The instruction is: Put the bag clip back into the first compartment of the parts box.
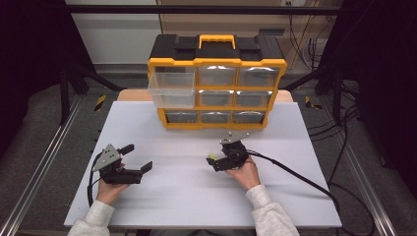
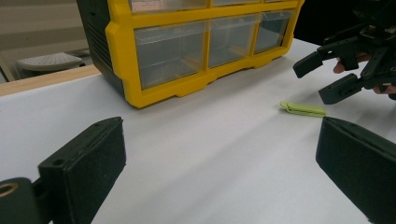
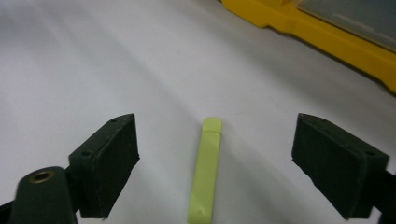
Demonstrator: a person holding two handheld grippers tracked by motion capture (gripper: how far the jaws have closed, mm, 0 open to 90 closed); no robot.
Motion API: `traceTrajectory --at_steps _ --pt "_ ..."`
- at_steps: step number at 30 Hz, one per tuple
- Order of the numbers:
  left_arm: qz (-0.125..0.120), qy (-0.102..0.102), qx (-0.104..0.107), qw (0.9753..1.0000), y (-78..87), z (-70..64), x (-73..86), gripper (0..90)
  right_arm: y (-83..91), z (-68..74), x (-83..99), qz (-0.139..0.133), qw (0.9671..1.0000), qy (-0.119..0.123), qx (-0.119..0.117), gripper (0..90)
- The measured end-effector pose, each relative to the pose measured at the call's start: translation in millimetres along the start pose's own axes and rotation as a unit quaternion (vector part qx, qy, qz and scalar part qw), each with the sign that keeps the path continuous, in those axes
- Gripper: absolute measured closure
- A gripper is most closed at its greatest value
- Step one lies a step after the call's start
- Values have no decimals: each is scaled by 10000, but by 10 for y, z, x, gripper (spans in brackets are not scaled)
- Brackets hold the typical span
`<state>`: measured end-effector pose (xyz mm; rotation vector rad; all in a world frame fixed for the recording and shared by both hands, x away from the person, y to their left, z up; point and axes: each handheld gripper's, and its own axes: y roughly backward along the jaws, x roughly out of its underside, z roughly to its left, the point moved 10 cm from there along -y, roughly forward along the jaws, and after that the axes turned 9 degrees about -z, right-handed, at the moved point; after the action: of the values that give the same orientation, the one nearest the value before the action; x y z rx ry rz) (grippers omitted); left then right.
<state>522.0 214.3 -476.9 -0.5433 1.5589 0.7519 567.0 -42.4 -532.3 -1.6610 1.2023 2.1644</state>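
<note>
Between our right claw's spread jaws lies a green clip; high view adds left claw spread, white bench.

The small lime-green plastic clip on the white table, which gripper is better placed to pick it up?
Right. The right gripper has its open jaws on either side of the small lime-green plastic clip. The left gripper, also open, sits well off to the side across the white table.

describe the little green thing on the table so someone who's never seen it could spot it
Start at the yellow-and-black plastic drawer cabinet on the white table. In front of it, between the open right gripper jaws, lies a slim pale-green plastic clip, the only green item.
</note>
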Motion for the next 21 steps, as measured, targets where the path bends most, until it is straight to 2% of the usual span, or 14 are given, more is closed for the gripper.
traceTrajectory --at_steps 8,14,21 --pt "11 -8 -4 10000 -3 -2 3 15 -29 16 102 287 9996 50 -59 339" --pt "12 -8 -6 10000 -4 -4 3 15 -42 14 151 424 9990 93 -66 408" --pt "18 -10 -6 10000 -5 -3 4 15 -50 20 194 542 9984 105 -90 528"
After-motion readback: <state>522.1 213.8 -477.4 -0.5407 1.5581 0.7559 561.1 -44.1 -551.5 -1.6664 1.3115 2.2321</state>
